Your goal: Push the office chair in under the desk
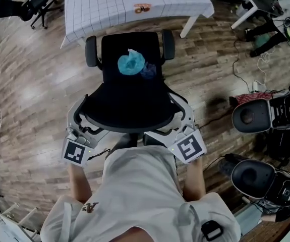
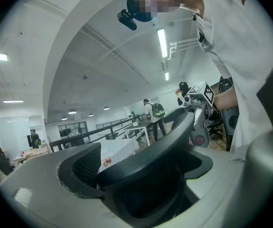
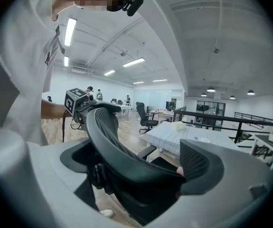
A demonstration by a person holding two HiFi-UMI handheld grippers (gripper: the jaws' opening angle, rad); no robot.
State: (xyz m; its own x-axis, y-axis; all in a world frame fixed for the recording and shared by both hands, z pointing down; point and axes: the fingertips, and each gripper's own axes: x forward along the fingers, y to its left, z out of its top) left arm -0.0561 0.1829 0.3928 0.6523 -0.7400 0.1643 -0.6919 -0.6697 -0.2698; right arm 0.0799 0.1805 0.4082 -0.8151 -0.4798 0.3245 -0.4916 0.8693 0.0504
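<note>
The wood floor [image 1: 29, 89] fills most of your head view. At the top is the desk [image 1: 99, 9], under a white gridded cloth. Its far side is cut off by the frame.

The office chair [image 1: 129, 102] stands just in front of the desk, backrest toward you. The seat's front edge is about at the hanging cloth, and the armrests and backrest are out in the open. Your torso and the seat hide the chair's base and wheels.

Your left gripper [image 1: 82, 126] is clamped on the left end of the backrest's top rim. In its own view the jaws stand wide, with the thick black rim running between the pads. Your right gripper [image 1: 181, 122] grips the right end the same way, and in its view the rim presses against the right-hand pad. From the head view the jaw tips are mostly covered by the backrest, so only the marker cubes show clearly.

A crumpled light-blue thing [image 1: 131, 63] lies on the seat, touching a darker blue piece [image 1: 149, 71]. What they are is hard to make out.
</note>
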